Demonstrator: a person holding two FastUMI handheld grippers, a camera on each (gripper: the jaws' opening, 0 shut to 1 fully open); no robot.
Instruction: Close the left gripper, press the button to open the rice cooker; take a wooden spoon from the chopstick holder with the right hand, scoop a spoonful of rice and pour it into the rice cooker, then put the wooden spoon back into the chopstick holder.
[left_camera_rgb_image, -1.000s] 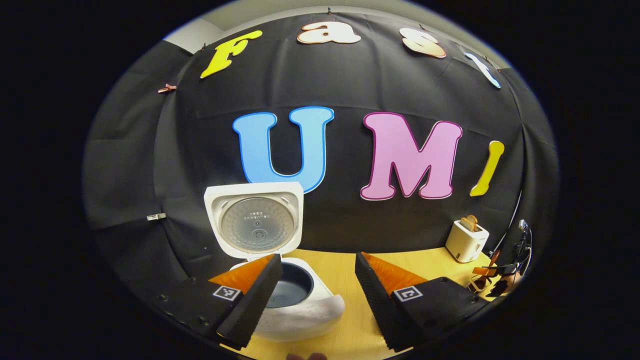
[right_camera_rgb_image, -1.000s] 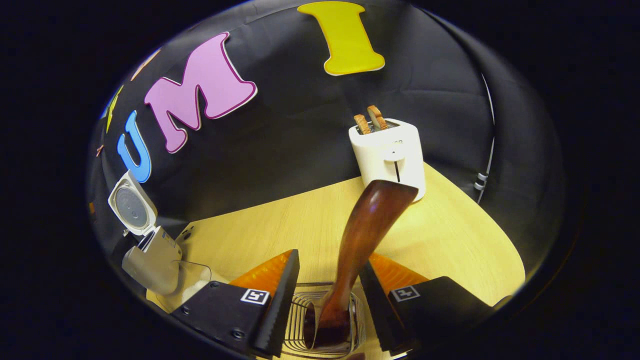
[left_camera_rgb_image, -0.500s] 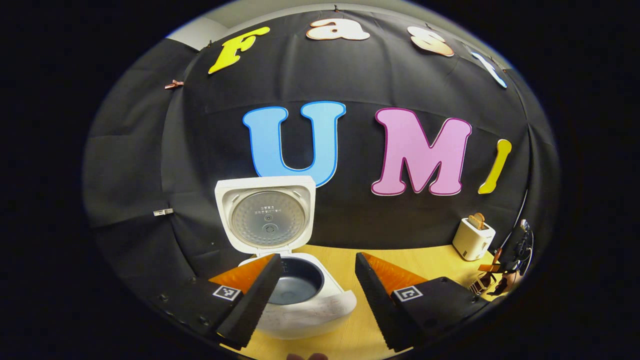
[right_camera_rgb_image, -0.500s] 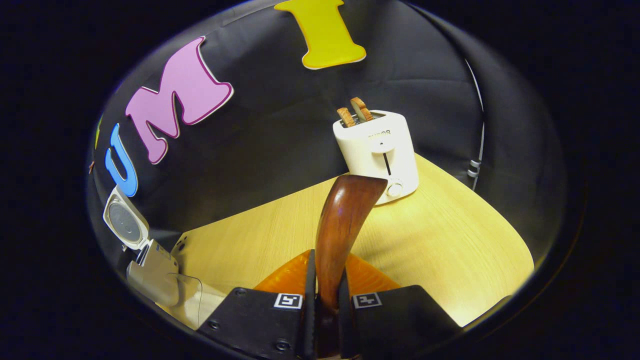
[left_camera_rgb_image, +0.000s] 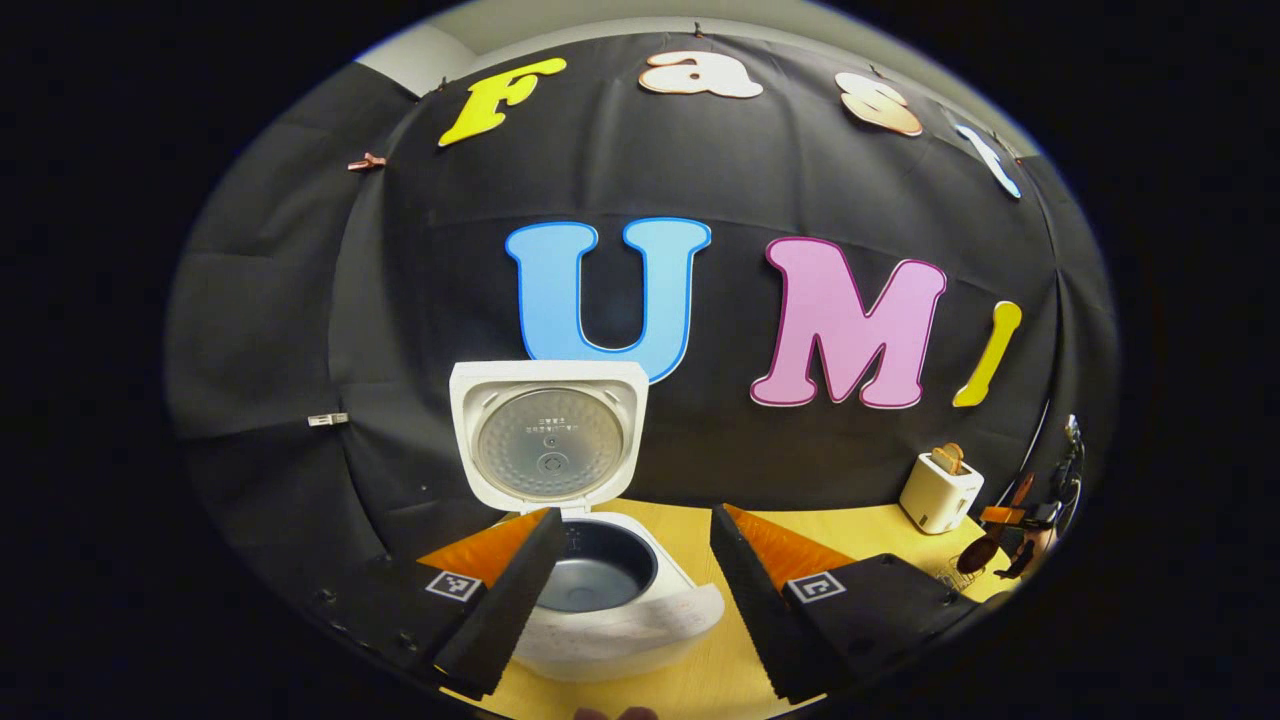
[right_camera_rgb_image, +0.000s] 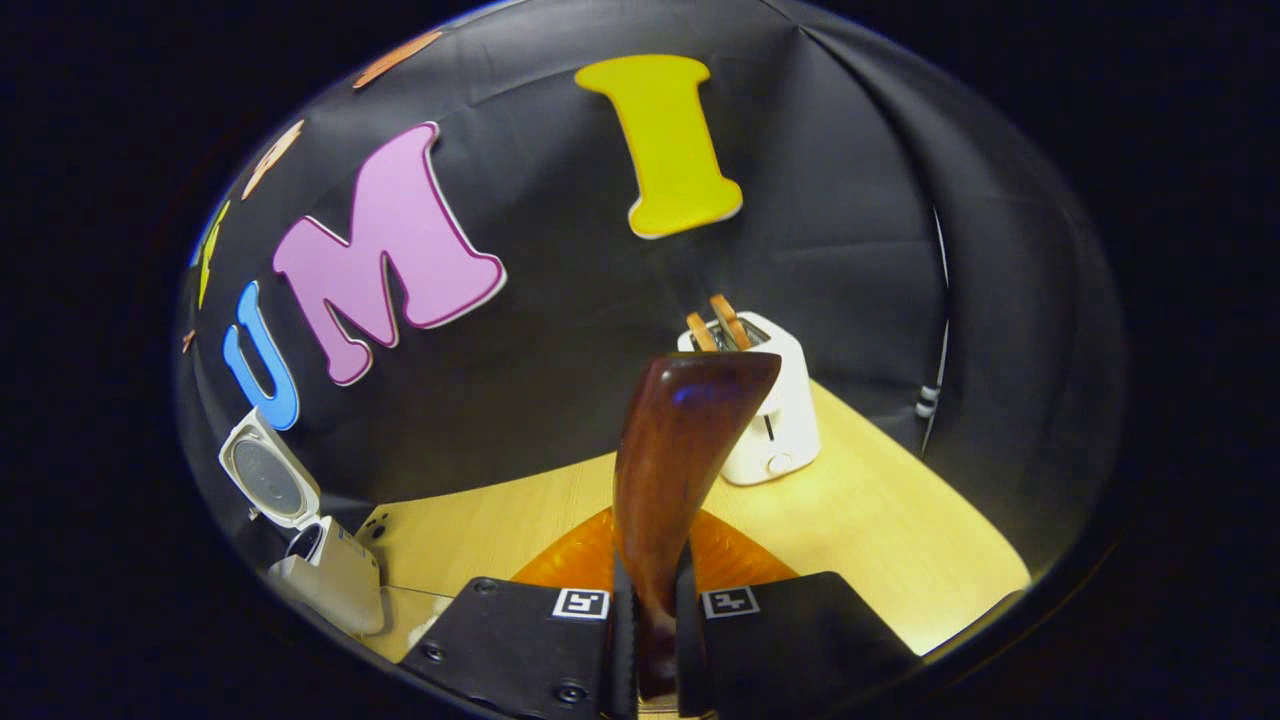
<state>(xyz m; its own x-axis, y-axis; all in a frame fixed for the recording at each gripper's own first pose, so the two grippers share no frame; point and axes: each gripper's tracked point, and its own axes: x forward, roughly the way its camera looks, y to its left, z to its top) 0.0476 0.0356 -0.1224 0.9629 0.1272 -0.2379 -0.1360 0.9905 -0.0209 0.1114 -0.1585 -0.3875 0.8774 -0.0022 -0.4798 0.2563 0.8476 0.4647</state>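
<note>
Between the right gripper's (right_camera_rgb_image: 647, 640) two fingers: wooden spoon (right_camera_rgb_image: 672, 470), handle clenched, broad dark end rising ahead of the tips. Fingers apart around it a second ago, with the wire chopstick holder beneath; now clamped and raised, holder no longer under the tips in the right gripper view. Judged: withdrawal of the spoon done or nearly done, scooping of rice next

Ahead of the right gripper, past the spoon: white toaster (right_camera_rgb_image: 768, 410) with two slices up, on the yellow table (right_camera_rgb_image: 900, 520). Far to its left and low: rice cooker (right_camera_rgb_image: 325, 575), lid up

Just ahead of the left gripper (left_camera_rgb_image: 630, 570), fingers released and well apart, holding nothing: rice cooker (left_camera_rgb_image: 610, 600), lid (left_camera_rgb_image: 547, 435) upright, dark inner pot (left_camera_rgb_image: 595, 575) bare of rice so far as seen. Button step judged complete

Shown in the left gripper view, not the right: pot interior, and far to the right by the toaster (left_camera_rgb_image: 940, 490) a small dark cluster, probably the right gripper with the spoon, too small to tell. Shown in the right gripper view alone: the grip itself. Rice supply: not made out
</note>
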